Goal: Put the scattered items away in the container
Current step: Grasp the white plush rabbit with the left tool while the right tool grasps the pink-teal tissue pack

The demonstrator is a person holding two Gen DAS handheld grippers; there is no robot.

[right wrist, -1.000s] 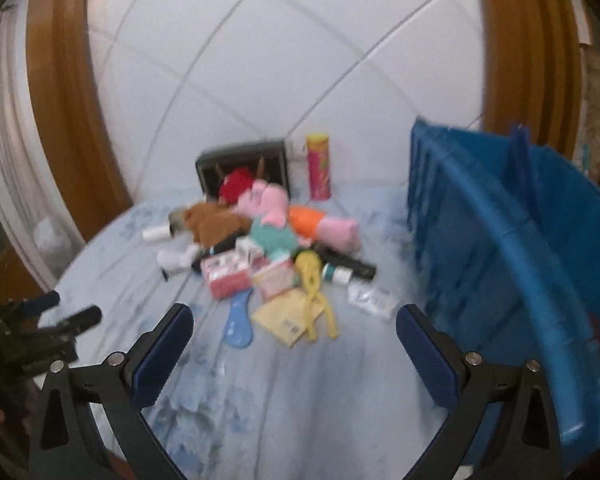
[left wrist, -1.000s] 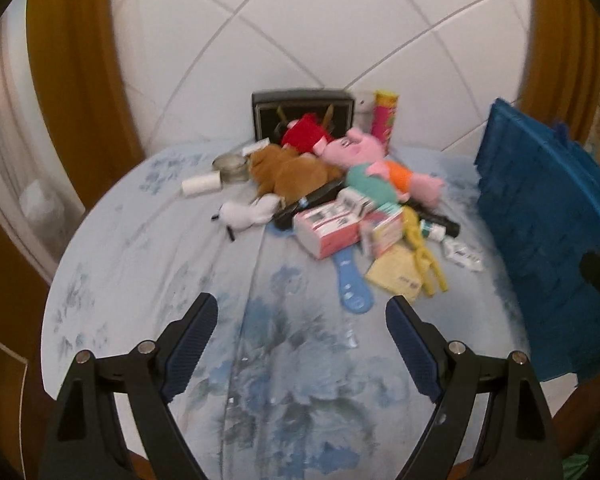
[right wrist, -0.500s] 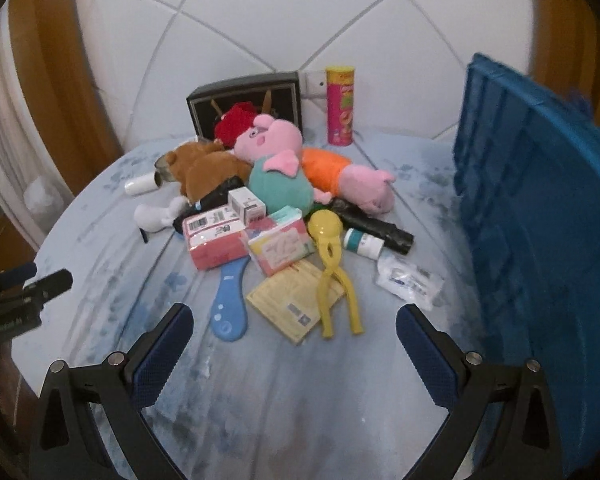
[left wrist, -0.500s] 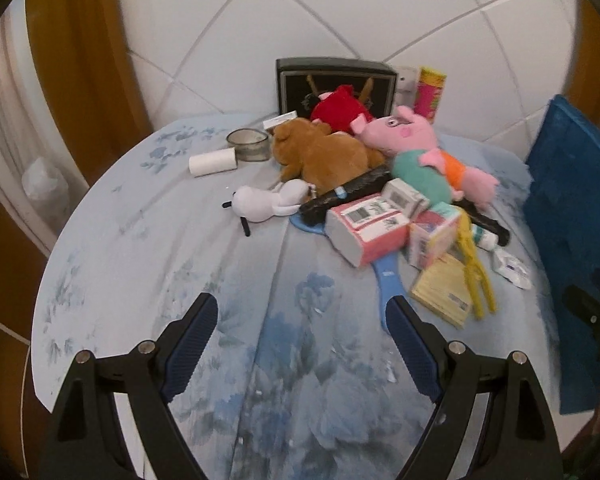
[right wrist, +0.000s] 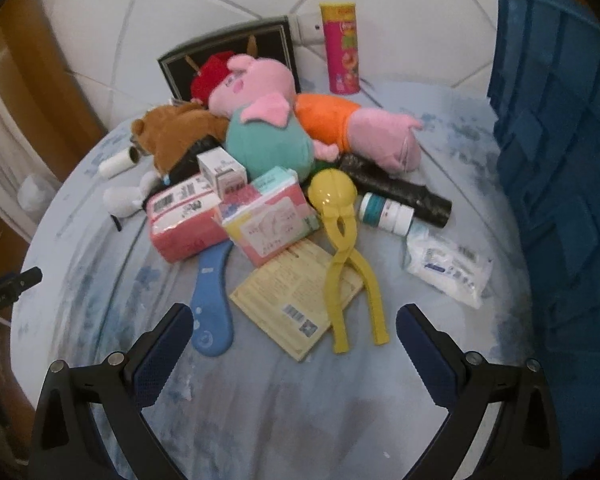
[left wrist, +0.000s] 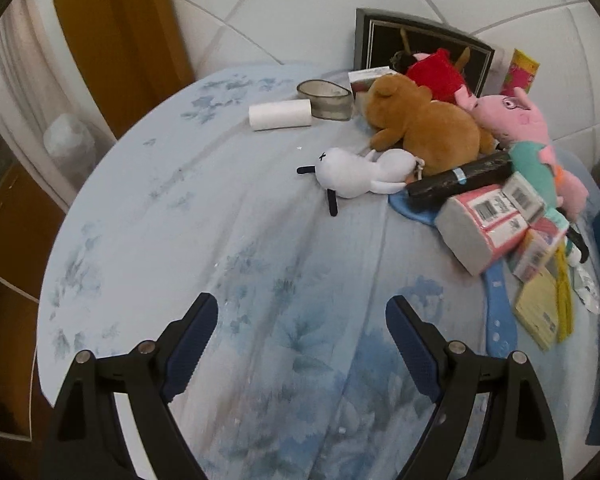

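Both wrist views look steeply down, close over the near edge of the round table [left wrist: 148, 240], facing the tiled wall. Left view sits toward the left edge, right view toward the right edge beside the blue crate [right wrist: 560, 160]. Shared: the central pile, e.g. pig plush [left wrist: 516, 116] [right wrist: 260, 92] and brown bear plush [left wrist: 424, 124] [right wrist: 172, 132].

A round tabletop [left wrist: 228, 240] under a pale blue floral cloth stands against a white tiled wall [left wrist: 300, 8]. Left of the tabletop rise brown wooden panelling [left wrist: 120, 40] and a white curtain [left wrist: 16, 80].
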